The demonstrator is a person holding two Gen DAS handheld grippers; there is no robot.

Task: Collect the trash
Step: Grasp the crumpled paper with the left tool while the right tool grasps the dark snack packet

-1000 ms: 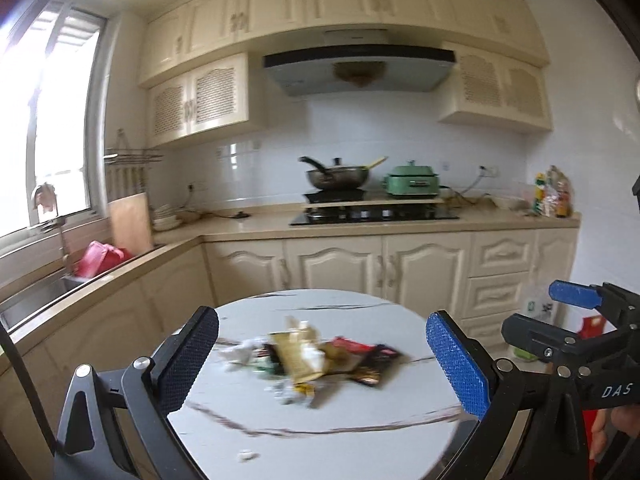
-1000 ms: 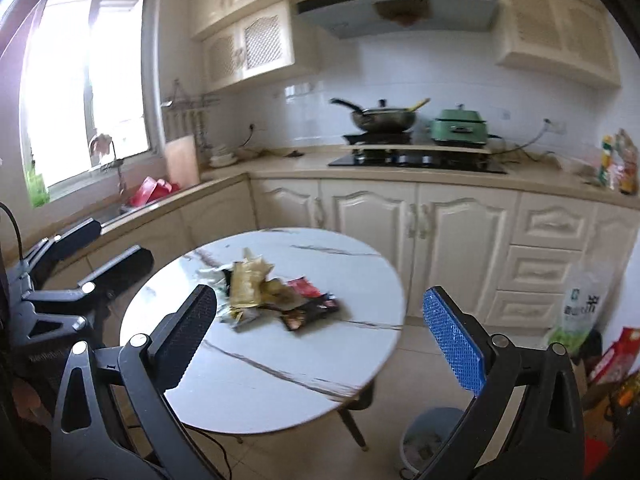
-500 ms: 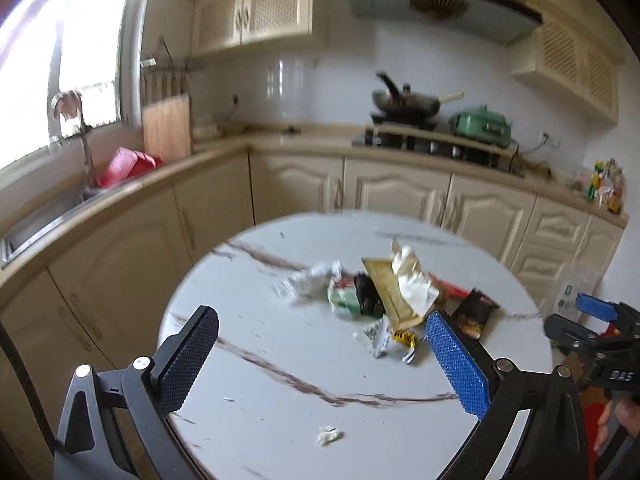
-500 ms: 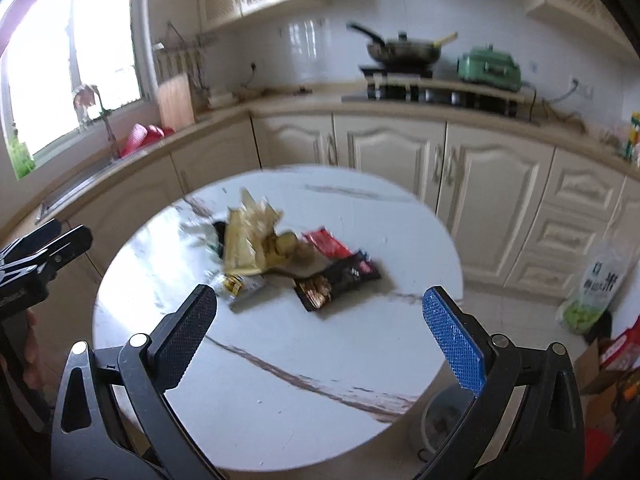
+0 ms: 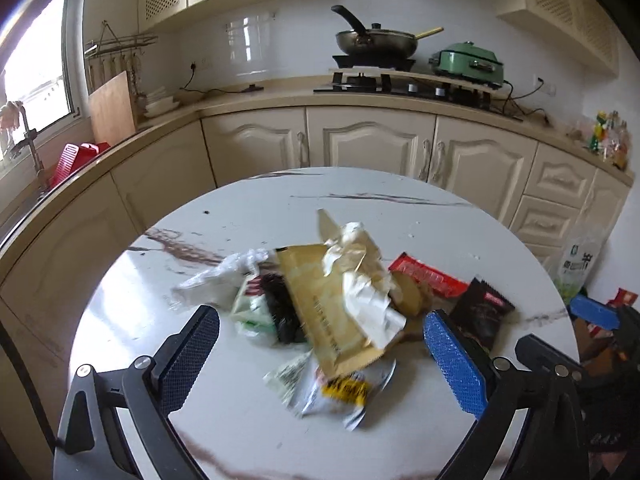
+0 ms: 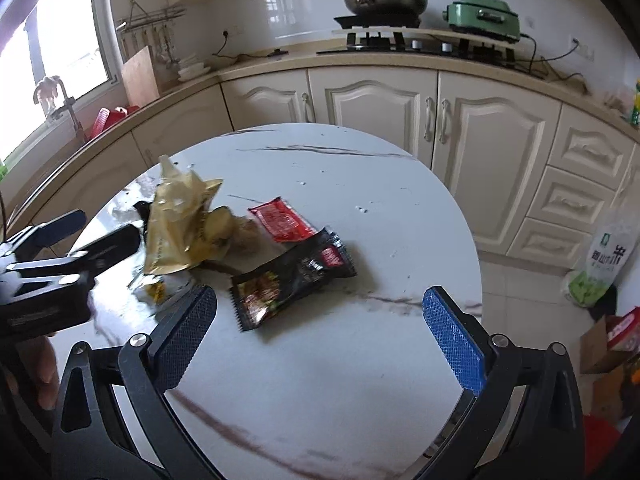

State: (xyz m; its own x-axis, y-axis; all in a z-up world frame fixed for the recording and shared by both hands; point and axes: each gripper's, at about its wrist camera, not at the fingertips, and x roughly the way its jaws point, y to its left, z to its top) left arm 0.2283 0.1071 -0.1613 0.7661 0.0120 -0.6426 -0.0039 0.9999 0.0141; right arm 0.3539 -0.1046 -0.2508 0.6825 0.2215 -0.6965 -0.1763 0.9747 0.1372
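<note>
Left wrist view: my left gripper [image 5: 320,354] hangs with its fingers spread wide and nothing between them, above the near side of a round marble table [image 5: 248,208]. The trash pile [image 5: 332,300] sits mid-table: from the left, a clear plastic bag [image 5: 218,276], a big tan pouch [image 5: 332,312], a red wrapper [image 5: 428,278] and a black packet [image 5: 482,312]. All of it looks light, crinkly and slippery; I would pinch a raised fold or a flat edge. On the right, my right gripper [image 6: 320,334] is likewise apart and empty. The pile looks larger and nearer than one second ago.
</note>
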